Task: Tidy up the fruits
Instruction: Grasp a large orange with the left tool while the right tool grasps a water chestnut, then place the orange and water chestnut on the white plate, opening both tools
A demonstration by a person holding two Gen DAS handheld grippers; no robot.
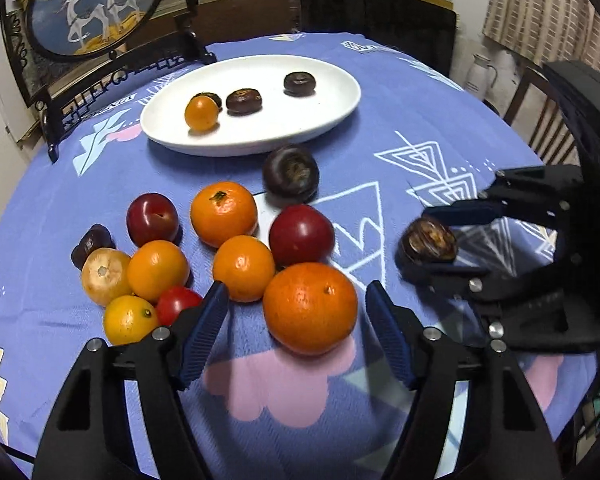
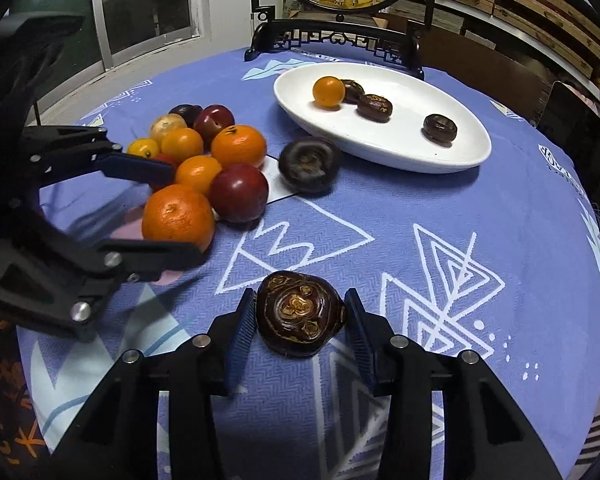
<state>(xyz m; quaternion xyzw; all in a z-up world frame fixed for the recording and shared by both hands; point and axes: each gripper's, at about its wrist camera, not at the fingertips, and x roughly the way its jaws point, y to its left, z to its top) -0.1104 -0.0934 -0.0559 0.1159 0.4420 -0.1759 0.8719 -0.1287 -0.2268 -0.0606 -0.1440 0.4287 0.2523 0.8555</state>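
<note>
Right gripper (image 2: 300, 330) is clamped on a dark water chestnut (image 2: 300, 314) near the table's front edge, so lifting it to the white plate (image 2: 472, 152) looks next. Left gripper (image 1: 296, 336) sits half-open around the big orange (image 1: 310, 308), pads not touching yet.

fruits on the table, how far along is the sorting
Done: the white plate holds four pieces, one small orange fruit and three dark chestnut-like ones.

In hand: the right gripper is closed on another dark chestnut; the left gripper brackets the big orange, with gaps at both pads.

Left: one dark chestnut beside the plate and the cluster of oranges and red fruits.
</note>
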